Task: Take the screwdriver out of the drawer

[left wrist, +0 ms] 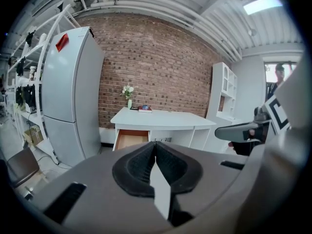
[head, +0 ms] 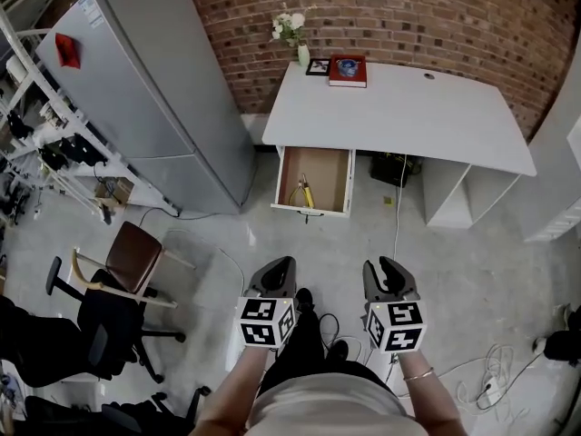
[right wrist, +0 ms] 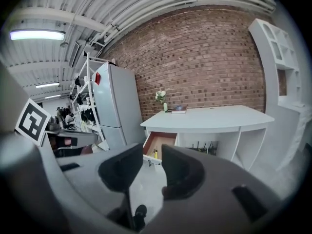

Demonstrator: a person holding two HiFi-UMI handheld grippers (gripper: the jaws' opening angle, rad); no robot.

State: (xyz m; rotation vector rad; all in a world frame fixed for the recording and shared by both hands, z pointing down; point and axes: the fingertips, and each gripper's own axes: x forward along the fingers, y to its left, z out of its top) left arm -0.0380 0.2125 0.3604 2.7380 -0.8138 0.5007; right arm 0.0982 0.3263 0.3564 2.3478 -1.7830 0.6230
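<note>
The white desk's wood-lined drawer (head: 332, 176) stands open, its yellow-handled tool (head: 306, 193) untouched. Both grippers are well short of it: left gripper (head: 278, 265) pressed together, right gripper (head: 389, 264) spread, both empty.

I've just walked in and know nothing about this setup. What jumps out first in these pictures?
The open wooden drawer under the white desk, against the red brick wall, draws the eye, with a yellow-handled tool lying inside. Nearest the camera are two grey grippers bearing black-and-white marker cubes: the left gripper shut, the right gripper open, both well short of the drawer.
</note>
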